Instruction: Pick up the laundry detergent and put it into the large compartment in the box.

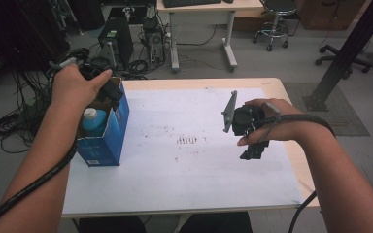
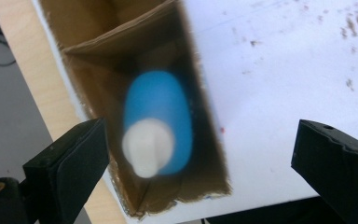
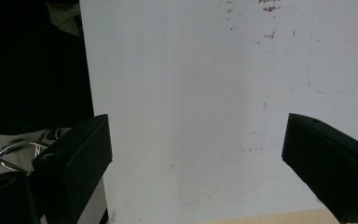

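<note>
The blue bottle (image 2: 161, 123) with its white cap (image 2: 148, 147) stands inside the open blue carton (image 1: 108, 141) at the left edge of the table (image 1: 184, 189), in one cardboard compartment; the compartment next to it looks bare. Directly above, the left gripper (image 2: 200, 154) hangs with jaws spread wide and nothing between them. To my eye the bottle has been dropped in and this is the let-go step; next the hand only needs to lift clear without snagging the carton's wall. The right gripper (image 3: 196, 149), well apart over the white sheet (image 1: 189, 116), is spread and holds nothing too.
</note>
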{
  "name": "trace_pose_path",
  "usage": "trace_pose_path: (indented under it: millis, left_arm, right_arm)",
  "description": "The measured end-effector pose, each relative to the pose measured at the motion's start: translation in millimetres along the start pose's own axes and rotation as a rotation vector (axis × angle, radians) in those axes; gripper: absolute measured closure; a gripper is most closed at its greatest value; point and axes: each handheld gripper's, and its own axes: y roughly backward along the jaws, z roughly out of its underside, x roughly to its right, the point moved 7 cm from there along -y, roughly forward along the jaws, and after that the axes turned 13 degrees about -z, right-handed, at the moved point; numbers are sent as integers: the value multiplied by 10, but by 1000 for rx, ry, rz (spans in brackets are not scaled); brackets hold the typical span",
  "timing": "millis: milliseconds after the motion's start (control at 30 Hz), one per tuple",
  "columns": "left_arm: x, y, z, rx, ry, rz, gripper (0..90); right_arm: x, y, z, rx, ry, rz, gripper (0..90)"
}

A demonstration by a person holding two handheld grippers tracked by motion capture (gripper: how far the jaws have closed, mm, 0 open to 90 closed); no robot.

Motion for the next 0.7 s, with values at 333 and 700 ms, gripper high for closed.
trace_pose_path:
  millis: [333,700]
  left_arm:
    - [310,237,-114,64,-157,28,46]
    - [698,437,-191,142,-394,37,45]
  right_arm:
    - [3,24,14,-6,-11,-3,82]
    - [13,37,35,-9,-18,-6,82]
